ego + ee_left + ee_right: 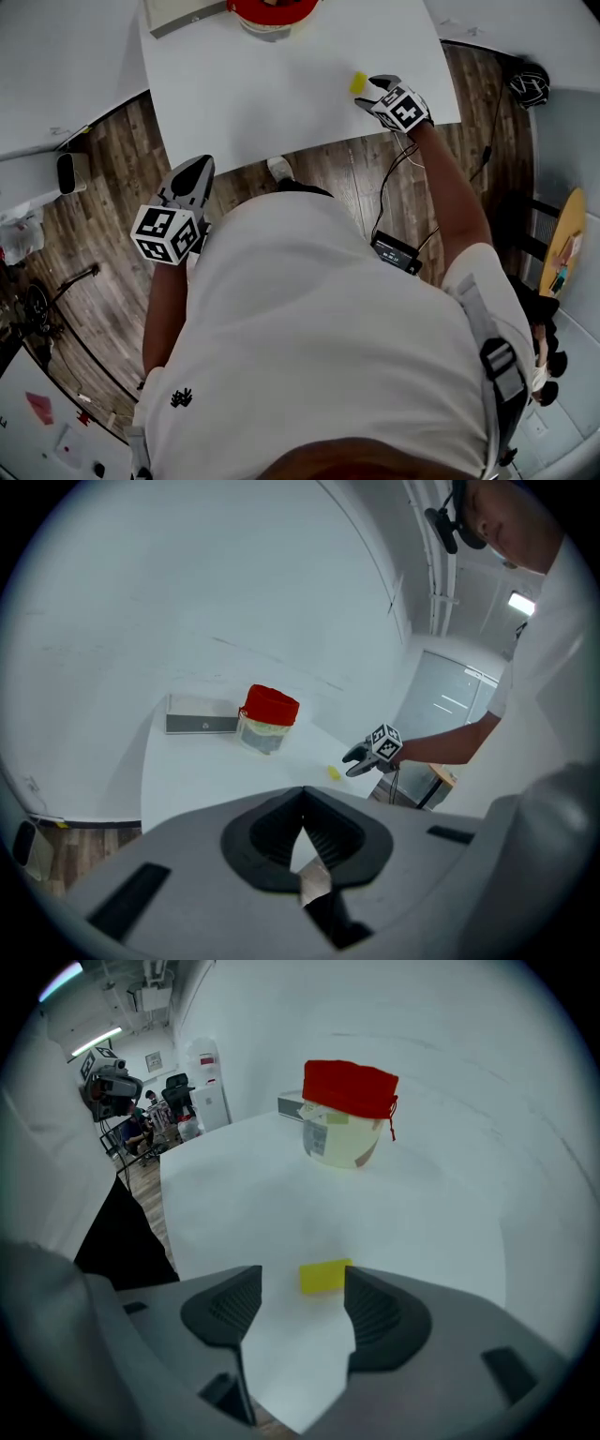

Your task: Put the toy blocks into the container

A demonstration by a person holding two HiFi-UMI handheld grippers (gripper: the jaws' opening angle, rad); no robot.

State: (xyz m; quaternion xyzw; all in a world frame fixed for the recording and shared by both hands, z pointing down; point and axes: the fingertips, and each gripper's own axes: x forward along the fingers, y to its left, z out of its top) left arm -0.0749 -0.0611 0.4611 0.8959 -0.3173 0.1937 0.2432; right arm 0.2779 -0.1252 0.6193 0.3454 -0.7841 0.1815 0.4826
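Right gripper view had the right gripper (302,1309) spread wide, the yellow block (324,1277) just beyond; straddling it squarely before closing seemed wise. The left gripper (302,808) hung empty, jaws together.

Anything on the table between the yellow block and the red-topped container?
Nothing. In the right gripper view, only bare white table runs from the yellow block to the red-topped container.

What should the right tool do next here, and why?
Probably ease the right tool down around the yellow block and close. Its jaws stand open, and the block lies untouched on the white table, just ahead between their tips.
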